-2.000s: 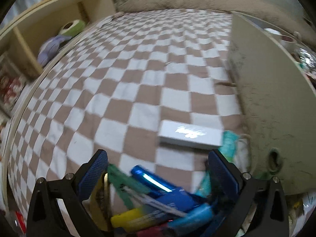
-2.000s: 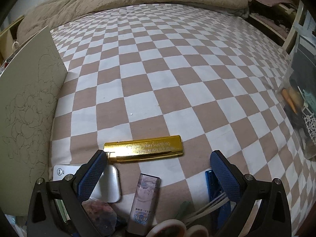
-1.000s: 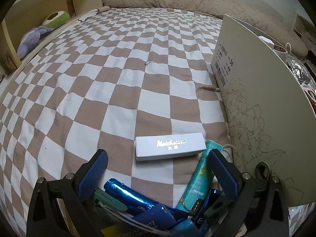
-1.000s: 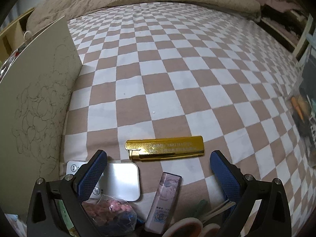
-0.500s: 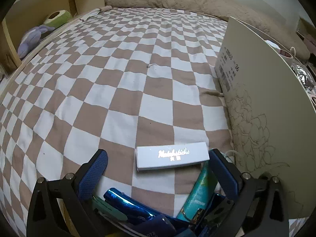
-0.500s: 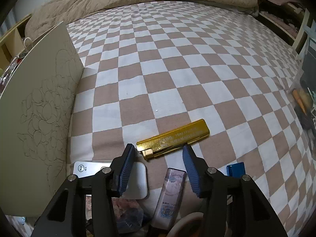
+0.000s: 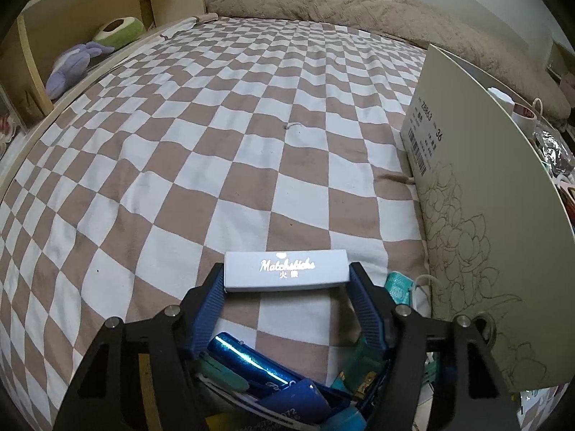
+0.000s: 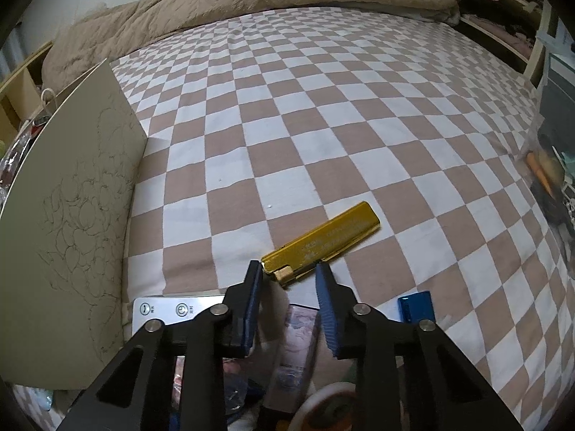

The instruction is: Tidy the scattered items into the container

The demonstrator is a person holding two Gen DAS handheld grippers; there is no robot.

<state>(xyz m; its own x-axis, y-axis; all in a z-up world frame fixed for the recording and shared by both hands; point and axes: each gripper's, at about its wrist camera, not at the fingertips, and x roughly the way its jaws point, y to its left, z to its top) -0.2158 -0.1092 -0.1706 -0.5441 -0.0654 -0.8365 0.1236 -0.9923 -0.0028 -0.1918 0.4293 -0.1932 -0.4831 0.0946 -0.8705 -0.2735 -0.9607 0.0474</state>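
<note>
**Matchbox and gold bar being gripped for the box**

Matchbox (image 7: 285, 276), lying on the checked sheet (image 7: 215, 165) at 12 o'clock of the left gripper (image 7: 285, 280), is being closed on end to end; a level lift is advised. "Matchsticks" is being shown on its lid. The gold bar (image 8: 320, 242) is being clamped at its near end by the right gripper (image 8: 289, 273); sagging should be watched. "36" is being shown on the box (image 7: 481, 194) at 3 o'clock.
</note>
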